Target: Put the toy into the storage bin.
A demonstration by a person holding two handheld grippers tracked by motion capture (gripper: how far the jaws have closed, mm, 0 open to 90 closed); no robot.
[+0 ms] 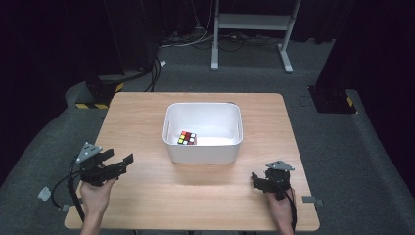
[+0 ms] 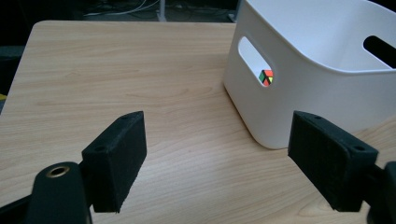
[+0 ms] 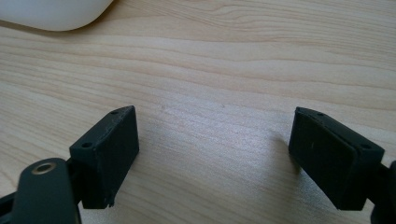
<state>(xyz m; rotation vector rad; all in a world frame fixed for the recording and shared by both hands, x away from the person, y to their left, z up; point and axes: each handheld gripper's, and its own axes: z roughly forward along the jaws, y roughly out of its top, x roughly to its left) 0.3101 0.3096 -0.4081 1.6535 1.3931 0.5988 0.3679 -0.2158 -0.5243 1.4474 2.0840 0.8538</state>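
Observation:
A white plastic bin (image 1: 203,149) stands in the middle of the wooden table (image 1: 137,117). Inside it lies a colour-tiled puzzle cube (image 1: 187,138), and a corner of the cube (image 2: 265,77) shows through the bin's handle slot in the left gripper view. My left gripper (image 1: 126,162) hovers near the table's front left, open, pointing toward the bin (image 2: 299,88), with nothing between its jaws. My right gripper (image 1: 254,178) rests low at the front right, open over bare wood, and a rim of the bin (image 3: 51,14) shows at the top left of the right gripper view.
Beyond the table's far edge are a white metal stand (image 1: 252,29), cables on the grey floor (image 1: 195,41) and dark curtains. Black bases with yellow-striped tape (image 1: 95,95) sit at the back left and back right. Bare wood lies between the grippers.

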